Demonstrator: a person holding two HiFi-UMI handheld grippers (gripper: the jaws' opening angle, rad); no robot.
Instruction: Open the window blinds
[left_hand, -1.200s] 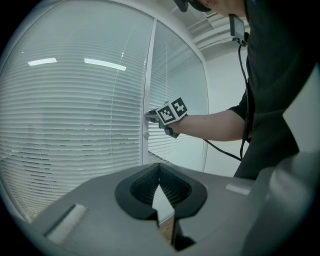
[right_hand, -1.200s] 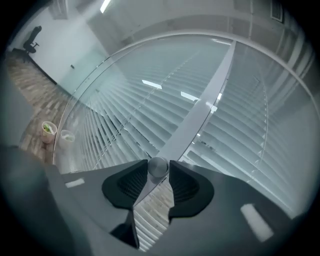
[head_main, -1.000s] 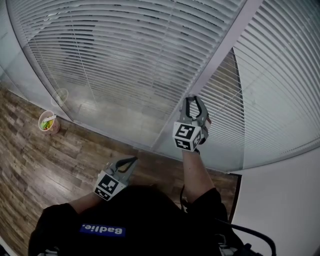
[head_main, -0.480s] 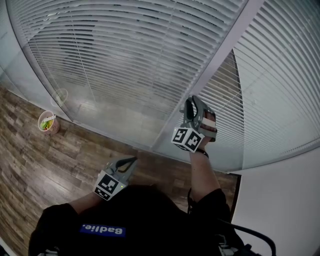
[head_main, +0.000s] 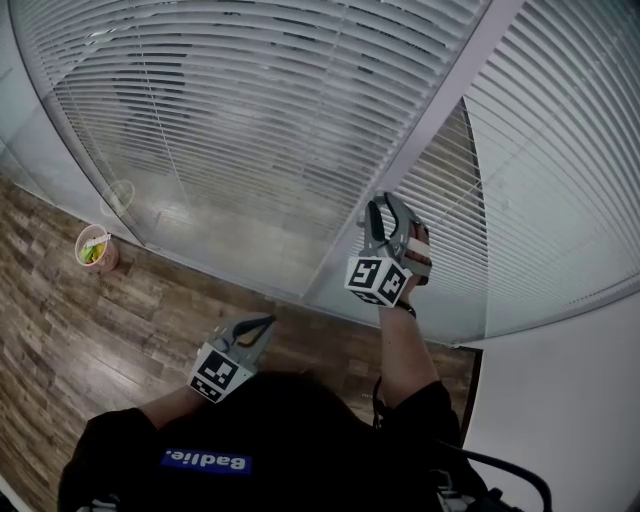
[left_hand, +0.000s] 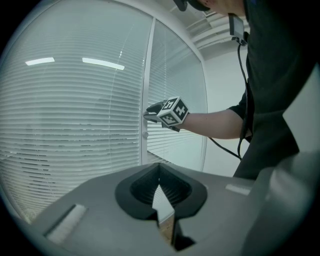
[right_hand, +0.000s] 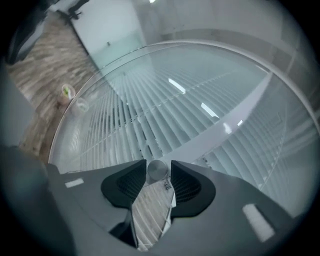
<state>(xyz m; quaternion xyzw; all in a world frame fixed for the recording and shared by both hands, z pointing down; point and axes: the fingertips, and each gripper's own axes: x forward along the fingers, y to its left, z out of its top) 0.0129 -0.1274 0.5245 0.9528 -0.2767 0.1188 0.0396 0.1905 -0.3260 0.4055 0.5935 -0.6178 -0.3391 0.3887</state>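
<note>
Well, the right tongs just rolled, then eased apart, knob loose between them; blinds beyond look shut, so another twist seems due. Left tongs closed, empty.

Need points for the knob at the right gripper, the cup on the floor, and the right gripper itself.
knob (right_hand: 158, 170): right gripper view, round end face.
cup (head_main: 107, 258): head view, side wall.
right gripper (head_main: 386, 202): head view, midway between fingertips.
</note>
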